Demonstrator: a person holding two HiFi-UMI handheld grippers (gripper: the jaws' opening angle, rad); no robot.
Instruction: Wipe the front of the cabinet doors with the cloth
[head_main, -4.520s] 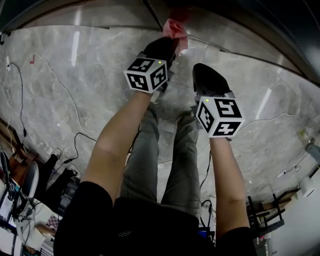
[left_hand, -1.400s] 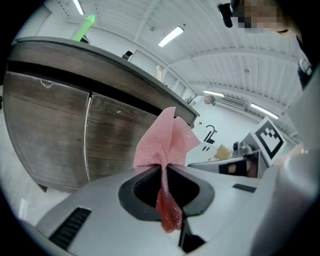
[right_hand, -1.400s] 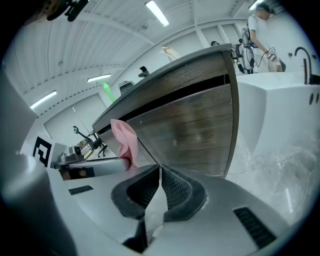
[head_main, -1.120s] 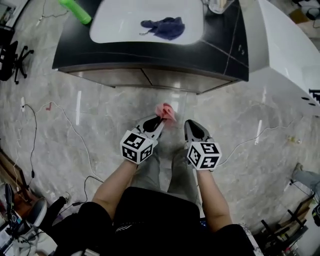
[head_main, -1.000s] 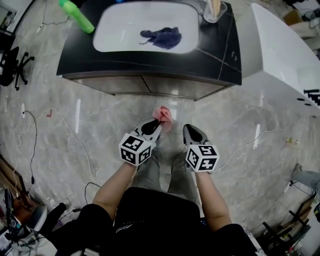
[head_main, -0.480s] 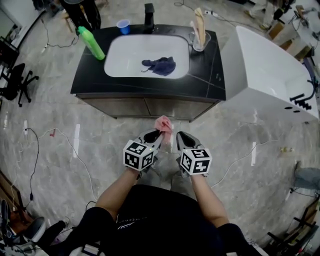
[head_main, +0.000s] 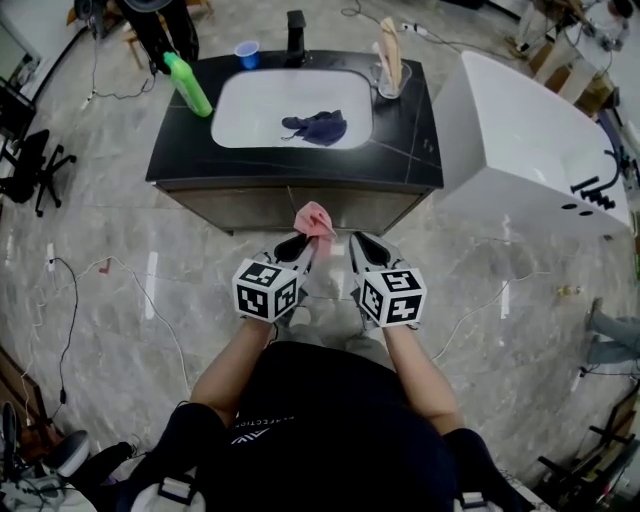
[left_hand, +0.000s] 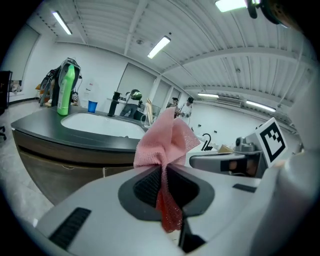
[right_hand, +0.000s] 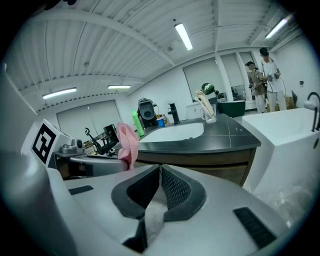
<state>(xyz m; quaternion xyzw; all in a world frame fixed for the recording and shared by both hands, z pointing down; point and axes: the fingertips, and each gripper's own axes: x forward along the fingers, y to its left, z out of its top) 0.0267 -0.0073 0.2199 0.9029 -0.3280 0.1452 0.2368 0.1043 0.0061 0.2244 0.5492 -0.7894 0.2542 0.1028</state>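
Two grippers are being held side by side in front of a vanity cabinet, above the marble floor (head_main: 100, 230). The left gripper (head_main: 305, 241) (left_hand: 162, 172) is clamping a pink cloth (head_main: 314, 218) (left_hand: 167, 140) (right_hand: 128, 142) between its closed jaws. The bulk of the cloth is bunching above the jaw tips, and a short tail is hanging down through the jaw recess. The right gripper (head_main: 358, 241) (right_hand: 160, 171) is sitting just beside the left one, with its jaws pressed together and nothing between them.

The pink cloth is pointing toward the cabinet doors (head_main: 250, 207) (left_hand: 50, 167) (right_hand: 215, 167), below the near edge of the worktop (head_main: 410, 130) and close to its midpoint. It appears to be standing apart from the door fronts, although the head view does not settle this.

The black worktop is carrying a white sink basin (head_main: 260, 110), and a dark blue cloth (head_main: 318, 126) is lying crumpled in the right half of that basin. A green bottle (head_main: 188, 85) is standing at the far left corner of the worktop. A blue cup (head_main: 246, 53) and a black faucet (head_main: 296, 22) are standing along the far edge. A glass (head_main: 388, 72) is standing near the far right corner. A white bathtub (head_main: 520, 150) is sitting just beside the right edge of the worktop.
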